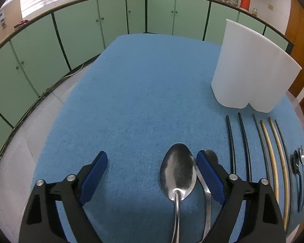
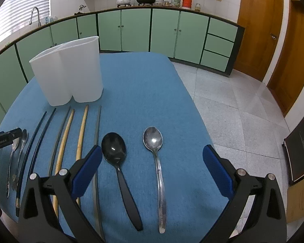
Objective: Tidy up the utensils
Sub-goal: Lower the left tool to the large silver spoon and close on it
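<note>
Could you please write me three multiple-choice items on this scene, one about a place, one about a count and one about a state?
1. Where does the white holder stand?
A. beyond the far tips of the chopsticks
B. on the floor
C. on top of the spoons

2. How many spoons lie between the right gripper's fingers?
A. none
B. two
C. five

3. How does the left gripper stand?
A. clamped on a chopstick
B. open, with a steel spoon between its fingers
C. inside the holder

Answers:
1 A: the holder sits on the blue cloth just past the chopstick tips.
2 B: the black spoon and the silver spoon lie there.
3 B: a wide gap shows between the blue pads and the pads do not press on the spoon.
</note>
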Demonstrator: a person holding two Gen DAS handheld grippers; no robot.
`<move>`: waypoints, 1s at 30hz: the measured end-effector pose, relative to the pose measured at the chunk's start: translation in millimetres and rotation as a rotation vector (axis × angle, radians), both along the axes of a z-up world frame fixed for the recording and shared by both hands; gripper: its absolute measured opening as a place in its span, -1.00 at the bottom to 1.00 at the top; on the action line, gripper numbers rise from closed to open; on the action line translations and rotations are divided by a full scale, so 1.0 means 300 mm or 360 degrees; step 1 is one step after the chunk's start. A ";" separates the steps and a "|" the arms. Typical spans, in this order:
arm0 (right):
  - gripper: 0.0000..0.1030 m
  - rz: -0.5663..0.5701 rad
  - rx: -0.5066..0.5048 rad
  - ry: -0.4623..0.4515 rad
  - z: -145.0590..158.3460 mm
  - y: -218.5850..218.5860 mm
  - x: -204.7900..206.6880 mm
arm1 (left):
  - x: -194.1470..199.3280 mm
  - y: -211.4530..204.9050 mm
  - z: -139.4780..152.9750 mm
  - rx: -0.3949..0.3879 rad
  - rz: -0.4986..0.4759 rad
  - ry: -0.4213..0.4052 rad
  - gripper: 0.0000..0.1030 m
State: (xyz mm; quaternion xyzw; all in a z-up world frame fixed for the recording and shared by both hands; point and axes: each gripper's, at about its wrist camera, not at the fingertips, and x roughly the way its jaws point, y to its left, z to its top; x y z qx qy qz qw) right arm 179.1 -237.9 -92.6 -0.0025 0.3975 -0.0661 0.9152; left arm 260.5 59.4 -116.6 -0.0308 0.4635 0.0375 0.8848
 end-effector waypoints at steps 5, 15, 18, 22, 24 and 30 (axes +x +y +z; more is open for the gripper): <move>0.87 0.0001 -0.0006 0.0007 -0.005 0.006 0.008 | 0.004 0.000 -0.011 -0.0061 -0.0030 0.0014 0.55; 0.87 0.0000 -0.0010 0.0020 -0.021 0.010 0.016 | -0.024 -0.002 -0.005 -0.0160 -0.0060 -0.0020 0.18; 0.87 -0.0005 -0.0002 0.0031 -0.030 0.009 0.022 | -0.020 0.002 -0.007 -0.0179 -0.0055 -0.0018 0.13; 0.87 -0.0002 -0.0003 0.0034 -0.035 0.013 0.027 | -0.021 -0.007 -0.010 -0.0157 -0.0057 -0.0029 0.06; 0.87 -0.0003 -0.0003 0.0034 -0.038 0.016 0.027 | -0.027 -0.003 -0.011 -0.0165 -0.0052 -0.0039 -0.10; 0.87 -0.0007 0.0001 0.0039 -0.048 0.019 0.030 | -0.038 0.006 -0.008 -0.0213 -0.0102 -0.0055 -0.38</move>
